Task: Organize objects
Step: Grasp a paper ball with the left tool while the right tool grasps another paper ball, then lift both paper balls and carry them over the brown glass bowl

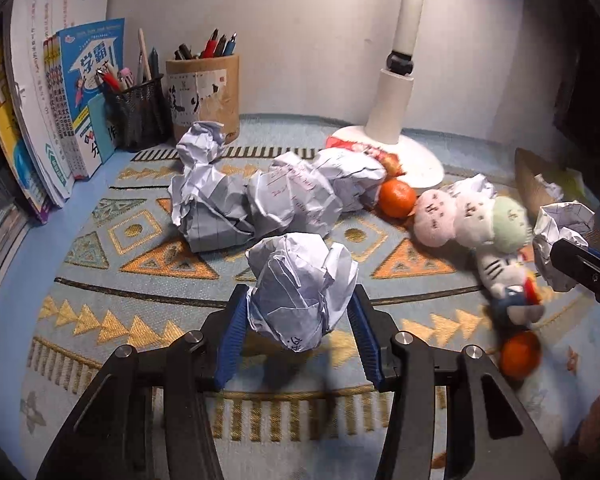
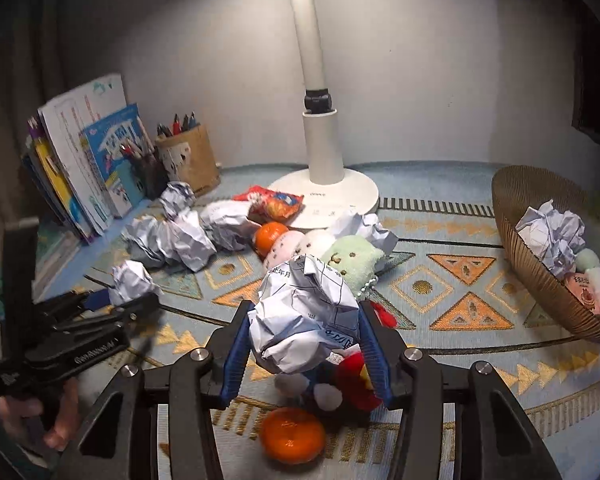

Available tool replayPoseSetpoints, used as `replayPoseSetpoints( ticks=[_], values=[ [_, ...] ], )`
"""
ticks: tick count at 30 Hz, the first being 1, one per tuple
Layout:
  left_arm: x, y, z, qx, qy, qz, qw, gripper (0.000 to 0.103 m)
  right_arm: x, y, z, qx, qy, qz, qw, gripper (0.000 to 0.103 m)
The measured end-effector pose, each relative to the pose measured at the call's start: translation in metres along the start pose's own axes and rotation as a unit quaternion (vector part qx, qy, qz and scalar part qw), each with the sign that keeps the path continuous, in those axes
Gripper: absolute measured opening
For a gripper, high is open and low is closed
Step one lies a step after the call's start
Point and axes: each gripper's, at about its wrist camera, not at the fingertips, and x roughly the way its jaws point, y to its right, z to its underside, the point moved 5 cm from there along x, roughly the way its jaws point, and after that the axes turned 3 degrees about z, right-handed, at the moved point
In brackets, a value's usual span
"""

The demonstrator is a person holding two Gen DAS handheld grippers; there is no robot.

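A crumpled paper ball point(image 1: 300, 292) sits between the blue pads of my left gripper point(image 1: 299, 298), which is shut on it just above the patterned mat. My right gripper point(image 2: 306, 312) is shut on another crumpled paper ball point(image 2: 304, 320), held above a small plush toy point(image 2: 352, 376) and a tangerine point(image 2: 292, 434). Several more paper balls point(image 1: 260, 196) lie in a heap at the middle of the mat. In the right wrist view the left gripper point(image 2: 116, 300) shows at the left with its ball point(image 2: 130, 282). A woven basket point(image 2: 540, 276) at the right holds one paper ball point(image 2: 548, 236).
A white lamp base point(image 2: 340, 196) stands at the back, with a snack packet point(image 2: 274, 204) beside it. Pen holders point(image 1: 204, 92) and upright books point(image 1: 60, 112) line the back left. A second tangerine point(image 1: 396, 198) and round plush toys point(image 1: 468, 220) lie mid-mat. A hand point(image 2: 56, 416) grips the left tool.
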Motion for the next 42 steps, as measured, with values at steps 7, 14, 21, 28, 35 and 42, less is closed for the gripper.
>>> replayPoseSetpoints(
  ticks=[7, 14, 21, 28, 35, 42],
  values=[
    [-0.035, 0.041, 0.007, 0.006, 0.027, 0.077, 0.9966, 0.047, -0.049, 0.054, 0.016, 0.052, -0.011, 0.011, 0.999, 0.051],
    [-0.003, 0.068, 0.042, 0.032, -0.018, 0.056, 0.9977, 0.047, -0.027, 0.095, 0.079, 0.090, -0.086, 0.033, 0.992, 0.051],
    [-0.004, 0.074, 0.043, 0.063, -0.010, 0.033, 0.9974, 0.050, -0.034, 0.099, 0.087, 0.090, -0.083, 0.031, 0.992, 0.082],
    [-0.003, 0.075, 0.045, 0.065, -0.014, 0.031, 0.9973, 0.050, -0.028, 0.094, 0.090, 0.054, -0.096, 0.064, 0.992, 0.086],
    [-0.004, 0.077, 0.046, 0.072, -0.014, 0.027, 0.9970, 0.050, -0.012, 0.090, 0.087, 0.034, -0.114, 0.081, 0.990, 0.060],
    [-0.013, 0.085, 0.038, 0.078, -0.005, 0.029, 0.9965, 0.048, -0.038, 0.097, 0.074, 0.050, -0.077, 0.075, 0.993, 0.056]
  ],
)
